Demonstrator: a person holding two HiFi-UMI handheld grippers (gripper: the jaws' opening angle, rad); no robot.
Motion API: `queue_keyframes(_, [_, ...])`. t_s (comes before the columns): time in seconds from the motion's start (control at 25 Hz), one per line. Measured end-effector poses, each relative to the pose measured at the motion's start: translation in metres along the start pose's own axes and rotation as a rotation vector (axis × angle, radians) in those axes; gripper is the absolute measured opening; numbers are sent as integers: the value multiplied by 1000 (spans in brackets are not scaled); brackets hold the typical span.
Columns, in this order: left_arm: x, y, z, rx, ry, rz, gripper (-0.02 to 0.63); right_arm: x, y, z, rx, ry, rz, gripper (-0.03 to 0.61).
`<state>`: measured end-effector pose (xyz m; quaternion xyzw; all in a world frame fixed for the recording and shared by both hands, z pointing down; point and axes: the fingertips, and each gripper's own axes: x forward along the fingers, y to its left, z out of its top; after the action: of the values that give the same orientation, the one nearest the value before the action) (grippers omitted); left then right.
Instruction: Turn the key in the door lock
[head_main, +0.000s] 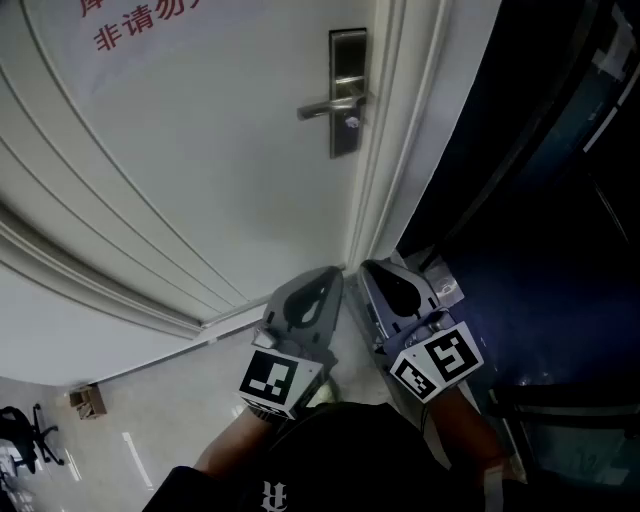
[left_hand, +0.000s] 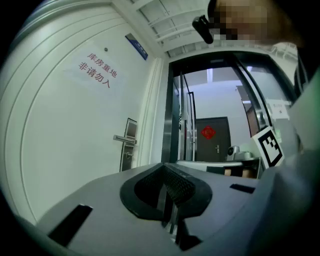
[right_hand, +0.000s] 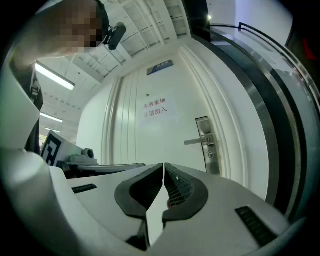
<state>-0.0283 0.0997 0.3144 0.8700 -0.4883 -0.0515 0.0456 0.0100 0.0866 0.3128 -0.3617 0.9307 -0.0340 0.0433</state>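
A steel lock plate (head_main: 347, 90) with a lever handle (head_main: 325, 106) sits on the white door, far above both grippers in the head view. Below the handle is a small lock cylinder (head_main: 352, 122); I cannot tell whether a key is in it. My left gripper (head_main: 330, 275) and right gripper (head_main: 372, 268) are held side by side low near the person's body, both pointing toward the door frame. In the left gripper view the left gripper (left_hand: 163, 167) is shut and holds nothing, with the handle (left_hand: 122, 138) far off. The right gripper (right_hand: 163, 166) is shut and holds nothing, the lock plate (right_hand: 206, 142) distant.
The white door (head_main: 180, 150) carries red printed characters (head_main: 140, 25). A white door frame (head_main: 395, 150) borders a dark glass panel (head_main: 530, 200) on the right. A small box (head_main: 88, 400) and an office chair (head_main: 25, 435) stand on the floor at lower left.
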Motion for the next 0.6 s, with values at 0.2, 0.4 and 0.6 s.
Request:
queue_keyframes(0.2, [21,31,-1,-2,1,-16,6,36,-22,0,-62,0,-41,17])
queue_keyframes(0.4, [44,53,3,-19,1,-31,7,63,-42,4,-82,10,-68,17])
queue_keyframes(0.6, [69,67,3,-23,5,-29,6,89,-70,1,-144,41,-72,17])
